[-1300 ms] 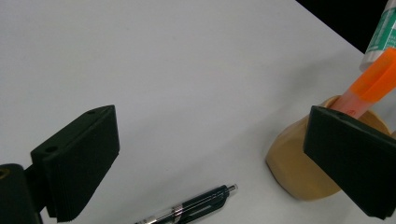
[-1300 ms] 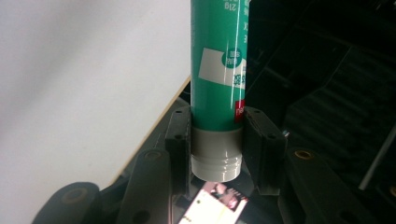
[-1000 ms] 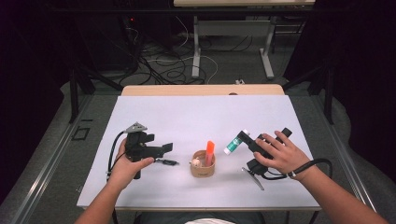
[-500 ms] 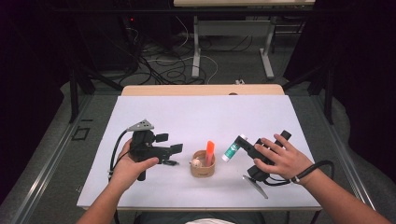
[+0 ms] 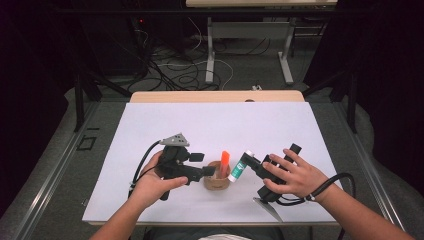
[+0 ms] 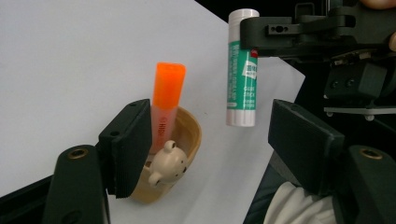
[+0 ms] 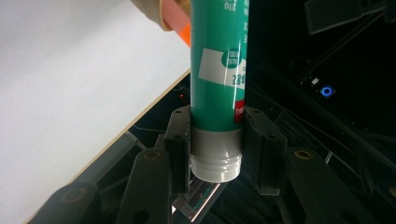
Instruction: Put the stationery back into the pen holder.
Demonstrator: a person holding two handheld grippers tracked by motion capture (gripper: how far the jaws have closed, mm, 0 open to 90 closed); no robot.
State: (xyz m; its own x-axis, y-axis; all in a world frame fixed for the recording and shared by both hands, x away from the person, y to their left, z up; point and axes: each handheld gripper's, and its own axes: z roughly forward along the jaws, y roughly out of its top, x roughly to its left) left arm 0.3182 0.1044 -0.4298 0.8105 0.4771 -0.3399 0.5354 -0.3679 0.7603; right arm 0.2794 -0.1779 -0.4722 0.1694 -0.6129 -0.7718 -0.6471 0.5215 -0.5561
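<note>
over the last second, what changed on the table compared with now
The left gripper moved right, up to the small tan cup, and its jaws have just been closing; they now straddle the cup's near side without pressing on it. The right gripper carried the green glue stick a little nearer the cup. The orange highlighter stayed upright in the cup, and the glue stick stayed clamped.

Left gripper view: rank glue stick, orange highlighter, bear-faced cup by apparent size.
1. Glue stick, longest.
2. Orange highlighter and bear-faced cup: too close to rank. The highlighter's lower end is inside the cup, and the left gripper jaw hides part of the cup.
</note>
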